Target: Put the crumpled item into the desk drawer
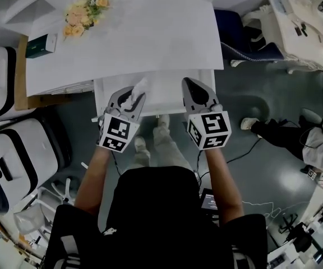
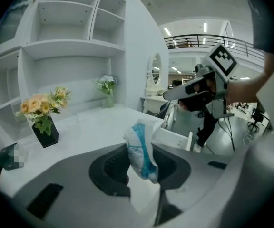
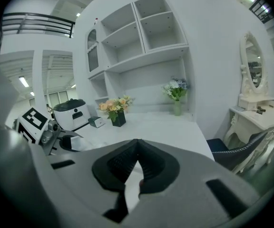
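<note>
Currently, the left hand-held gripper (image 1: 133, 98) pinches the crumpled item (image 2: 141, 148), a white wad with blue print, between its jaws; the wad sticks out past the tips. Head view places it over the left part of the open drawer (image 1: 167, 97), which is pulled out from the front of the white desk (image 1: 150, 32). Right hand-held gripper (image 1: 190, 87): jaws pressed together, nothing between them, over the drawer's right part. Flowers in a dark vase (image 2: 42, 115) stand on the desk, well apart from both.
</note>
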{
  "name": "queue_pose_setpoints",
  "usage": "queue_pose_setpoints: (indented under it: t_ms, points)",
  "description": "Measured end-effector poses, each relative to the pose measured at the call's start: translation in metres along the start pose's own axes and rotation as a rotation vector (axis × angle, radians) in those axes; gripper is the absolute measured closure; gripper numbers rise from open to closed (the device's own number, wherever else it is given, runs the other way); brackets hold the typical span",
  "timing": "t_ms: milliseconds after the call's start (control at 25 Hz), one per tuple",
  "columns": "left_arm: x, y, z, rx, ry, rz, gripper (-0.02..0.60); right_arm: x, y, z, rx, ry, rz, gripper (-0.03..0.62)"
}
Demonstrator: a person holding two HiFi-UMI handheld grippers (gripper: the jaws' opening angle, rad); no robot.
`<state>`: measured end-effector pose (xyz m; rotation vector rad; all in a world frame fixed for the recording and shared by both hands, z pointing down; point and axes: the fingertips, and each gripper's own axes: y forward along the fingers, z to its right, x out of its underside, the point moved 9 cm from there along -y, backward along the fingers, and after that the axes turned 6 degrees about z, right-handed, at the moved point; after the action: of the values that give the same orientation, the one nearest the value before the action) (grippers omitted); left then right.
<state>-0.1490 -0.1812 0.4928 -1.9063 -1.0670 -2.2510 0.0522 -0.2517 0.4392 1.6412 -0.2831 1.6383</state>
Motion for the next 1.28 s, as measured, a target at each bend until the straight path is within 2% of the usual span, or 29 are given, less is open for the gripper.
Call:
queue_pose_setpoints:
  t_ms: [160, 440, 720, 1040, 1280]
  points:
    - [0.018, 0.02, -0.001, 0.042, 0.034, -0.084, 0.485, 0.013, 0.008, 0.008, -0.001, 0.015, -0.029, 0.594]
    - [0.037, 0.05, -0.006, 0.075, 0.035, -0.146, 0.485, 0.031, 0.021, 0.02, -0.006, 0.031, -0.068, 0.594]
    - [0.061, 0.082, -0.005, 0.144, 0.062, -0.229, 0.485, 0.05, 0.033, 0.029, -0.007, 0.046, -0.104, 0.594]
    - [0.082, 0.117, 0.003, 0.2, 0.071, -0.289, 0.485, 0.071, 0.041, 0.038, -0.009, 0.064, -0.146, 0.594]
    - [0.091, 0.137, 0.008, 0.232, 0.116, -0.291, 0.485, 0.083, 0.047, 0.043, -0.013, 0.072, -0.17, 0.594]
